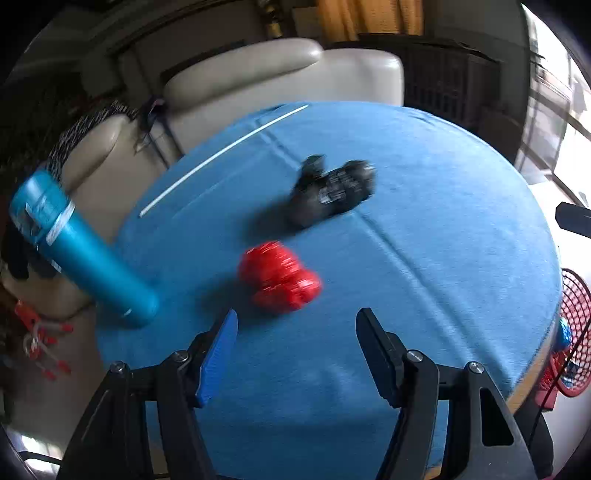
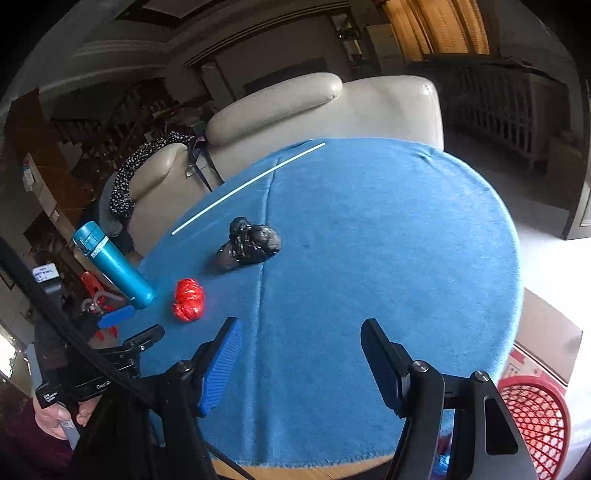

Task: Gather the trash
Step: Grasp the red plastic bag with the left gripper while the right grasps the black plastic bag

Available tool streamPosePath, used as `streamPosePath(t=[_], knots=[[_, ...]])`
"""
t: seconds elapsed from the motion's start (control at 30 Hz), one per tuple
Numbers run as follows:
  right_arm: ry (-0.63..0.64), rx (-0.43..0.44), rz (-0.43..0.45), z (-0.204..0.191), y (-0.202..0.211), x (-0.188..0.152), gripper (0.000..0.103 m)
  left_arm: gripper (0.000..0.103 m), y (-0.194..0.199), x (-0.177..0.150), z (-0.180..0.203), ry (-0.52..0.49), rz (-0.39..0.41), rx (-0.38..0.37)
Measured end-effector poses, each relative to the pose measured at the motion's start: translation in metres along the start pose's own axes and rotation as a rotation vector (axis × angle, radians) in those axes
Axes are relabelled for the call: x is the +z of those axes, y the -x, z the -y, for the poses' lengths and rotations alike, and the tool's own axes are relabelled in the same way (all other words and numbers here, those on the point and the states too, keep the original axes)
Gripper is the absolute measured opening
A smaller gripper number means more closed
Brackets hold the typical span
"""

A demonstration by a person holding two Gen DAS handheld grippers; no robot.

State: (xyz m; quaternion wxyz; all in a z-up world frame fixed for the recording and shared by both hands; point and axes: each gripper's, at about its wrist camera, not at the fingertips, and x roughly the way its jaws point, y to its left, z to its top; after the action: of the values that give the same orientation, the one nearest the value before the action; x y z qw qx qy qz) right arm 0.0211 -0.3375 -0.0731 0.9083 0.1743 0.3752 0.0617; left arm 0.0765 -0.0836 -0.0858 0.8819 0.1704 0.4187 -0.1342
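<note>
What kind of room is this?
Probably a home living room: a cream leather sofa behind a round table under a blue cloth, with curtains at the back.

Black bag wad [image 1: 334, 190], red wad [image 1: 279, 275] motion-blurred; basket [image 2: 532, 417] edge-cut.

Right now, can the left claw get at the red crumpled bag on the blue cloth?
Probably yes. The left claw is open, and the red crumpled bag lies just beyond its tips with only bare blue cloth between; the blue bottle stands off to the side.
</note>
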Motion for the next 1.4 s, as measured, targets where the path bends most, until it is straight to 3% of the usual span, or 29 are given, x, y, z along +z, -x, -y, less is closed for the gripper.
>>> streamPosePath(t=[0.33, 0.6, 0.83, 1.0, 1.07, 1.13, 1.3, 1.33, 1.4], knots=[[-0.060, 0.117, -0.095, -0.018, -0.077, 0.035, 0.070, 0.068, -0.019, -0.009, -0.054, 0.135, -0.066, 0.003], [-0.076, 0.132, -0.116, -0.033, -0.150, 0.089, 0.070, 0.068, -0.035, 0.007, -0.057, 0.169, -0.098, -0.113], [-0.085, 0.163, -0.143, -0.046, -0.218, 0.131, 0.070, 0.071, -0.080, 0.029, -0.061, 0.263, -0.169, -0.224], [-0.020, 0.277, -0.246, -0.058, -0.249, 0.121, 0.071, 0.071, -0.099, 0.035, -0.060, 0.320, -0.181, -0.255], [0.043, 0.279, -0.257, -0.066, -0.250, 0.112, 0.071, 0.069, -0.105, 0.034, -0.057, 0.322, -0.189, -0.266], [0.095, 0.269, -0.263, -0.072, -0.249, 0.102, 0.071, 0.055, -0.112, 0.033, -0.056, 0.328, -0.210, -0.290], [0.184, 0.221, -0.260, -0.076, -0.244, 0.080, 0.070, 0.050, -0.108, 0.028, -0.059, 0.330, -0.197, -0.274], [0.199, 0.212, -0.260, -0.075, -0.243, 0.076, 0.058, 0.049, -0.108, 0.027, -0.061, 0.333, -0.196, -0.272], [0.207, 0.200, -0.247, -0.074, -0.236, 0.070, 0.053, 0.048, -0.103, 0.024, -0.061, 0.336, -0.193, -0.263]])
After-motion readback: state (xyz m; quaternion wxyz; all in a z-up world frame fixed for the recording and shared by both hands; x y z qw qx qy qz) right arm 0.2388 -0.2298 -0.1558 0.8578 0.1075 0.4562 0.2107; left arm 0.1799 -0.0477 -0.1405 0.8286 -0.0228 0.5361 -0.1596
